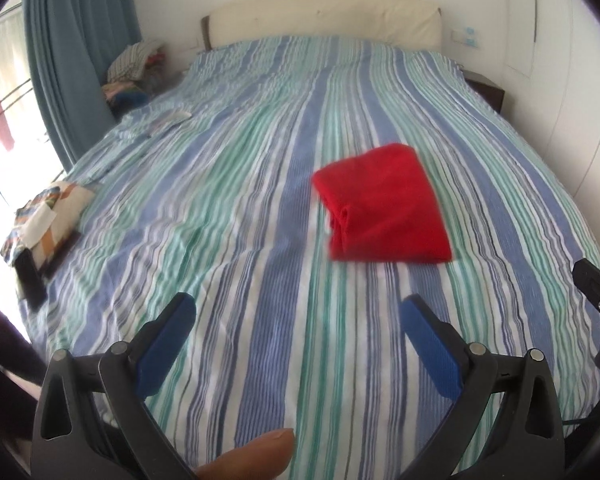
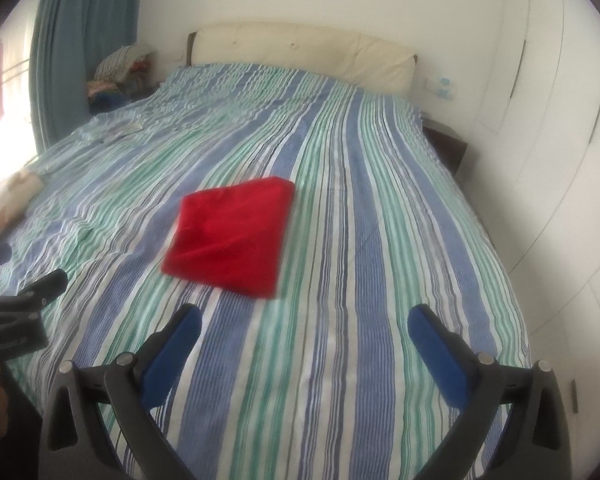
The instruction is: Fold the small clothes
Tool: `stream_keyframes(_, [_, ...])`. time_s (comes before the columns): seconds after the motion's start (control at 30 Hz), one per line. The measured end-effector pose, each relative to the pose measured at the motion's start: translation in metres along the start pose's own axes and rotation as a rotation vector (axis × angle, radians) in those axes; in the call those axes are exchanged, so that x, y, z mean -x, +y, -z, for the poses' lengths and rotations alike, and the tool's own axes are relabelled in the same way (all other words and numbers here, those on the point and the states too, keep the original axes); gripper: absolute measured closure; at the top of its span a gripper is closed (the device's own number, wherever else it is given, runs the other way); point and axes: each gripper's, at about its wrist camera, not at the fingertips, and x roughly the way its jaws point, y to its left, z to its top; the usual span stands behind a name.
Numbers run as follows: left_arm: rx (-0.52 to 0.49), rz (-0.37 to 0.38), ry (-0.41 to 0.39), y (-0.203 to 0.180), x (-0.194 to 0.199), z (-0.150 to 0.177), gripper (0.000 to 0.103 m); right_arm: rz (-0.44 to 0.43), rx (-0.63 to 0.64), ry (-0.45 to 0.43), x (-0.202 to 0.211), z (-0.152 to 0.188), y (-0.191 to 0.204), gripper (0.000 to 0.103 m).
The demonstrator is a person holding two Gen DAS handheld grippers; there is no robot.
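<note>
- A red cloth (image 1: 384, 204) lies folded into a neat square on the bed (image 1: 236, 208)
- The cloth sits near the middle of the striped bed cover, a bit toward the foot of the bed
- The left gripper (image 1: 296, 312) hangs over the bed, near the cloth but not touching it
- Its two blue fingers (image 1: 166, 344) are spread wide apart with nothing between them
- The right gripper (image 2: 304, 320) hangs over the bed too, just in front of the cloth (image 2: 230, 234)
- Its blue fingers (image 2: 436, 350) are also spread wide and hold nothing
- A cream headboard (image 1: 324, 20) stands at the far end of the bed
- A blue curtain (image 1: 76, 48) hangs on the left side
- A small pile of clothes (image 1: 134, 68) sits by the curtain
- A patterned pillow (image 1: 46, 220) lies at the left edge of the bed
</note>
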Motion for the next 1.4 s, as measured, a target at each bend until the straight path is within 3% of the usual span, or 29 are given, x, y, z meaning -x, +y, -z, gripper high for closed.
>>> stream_keyframes(0.23, [0.015, 0.017, -0.017, 0.002, 0.025, -0.007, 0.000, -0.064, -0.004, 0.003, 0.012, -0.001, 0.002, 0.001])
stream_keyframes(0.4, [0.009, -0.061, -0.010, 0.000, 0.038, -0.008, 0.000, -0.118, -0.037, -0.003, 0.027, 0.000, -0.003, 0.001])
stream_keyframes(0.57, [0.035, -0.012, 0.000, 0.002, 0.043, -0.005, 0.000, -0.147, -0.068, 0.011, 0.037, 0.001, -0.011, 0.001])
stream_keyframes(0.8, [0.037, 0.001, -0.012, 0.003, 0.052, -0.006, 0.000, -0.150, -0.024, 0.013, 0.042, -0.001, -0.005, 0.001])
stream_keyframes(1.03, [0.019, -0.046, 0.009, 0.003, 0.055, -0.006, 0.000, -0.183, -0.030, 0.029, 0.044, -0.002, 0.001, 0.001])
stream_keyframes(1.4, [0.015, -0.030, -0.028, 0.006, 0.067, -0.006, 0.000, -0.220, -0.018, 0.023, 0.054, -0.006, 0.007, 0.001])
